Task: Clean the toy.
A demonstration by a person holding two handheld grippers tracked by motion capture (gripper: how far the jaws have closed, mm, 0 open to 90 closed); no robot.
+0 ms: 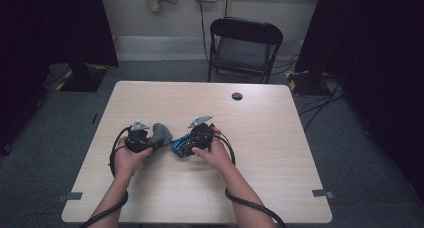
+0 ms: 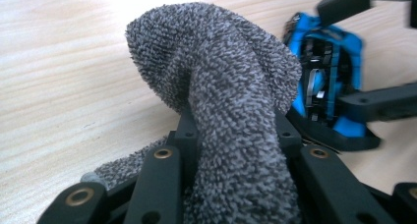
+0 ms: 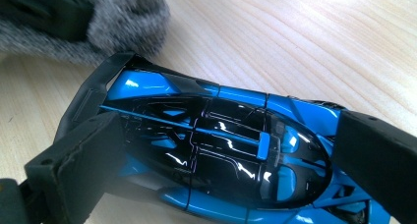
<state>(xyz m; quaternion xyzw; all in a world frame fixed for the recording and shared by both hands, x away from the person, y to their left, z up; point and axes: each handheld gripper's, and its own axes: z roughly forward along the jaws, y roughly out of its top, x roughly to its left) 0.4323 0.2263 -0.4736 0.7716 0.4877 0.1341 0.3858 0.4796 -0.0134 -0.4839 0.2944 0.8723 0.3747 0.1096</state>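
A grey terry cloth (image 1: 161, 133) bulges up between the jaws of my left gripper (image 1: 151, 138), which is shut on it left of the table's middle. In the left gripper view the cloth (image 2: 231, 86) folds over the jaws and hides their tips. Just to its right lies a blue and black toy car (image 1: 181, 147), with my right gripper (image 1: 187, 144) shut on it. In the right gripper view the black fingers (image 3: 78, 160) press both sides of the car (image 3: 216, 135), and the cloth (image 3: 123, 17) nearly touches its rear wing. The left gripper view has the car (image 2: 327, 81) at the right.
The light wooden table (image 1: 260, 178) has a round cable hole (image 1: 237, 96) near its far edge. A black folding chair (image 1: 245, 45) stands beyond the table. Dark curtains hang at both sides and cables lie on the floor at the right.
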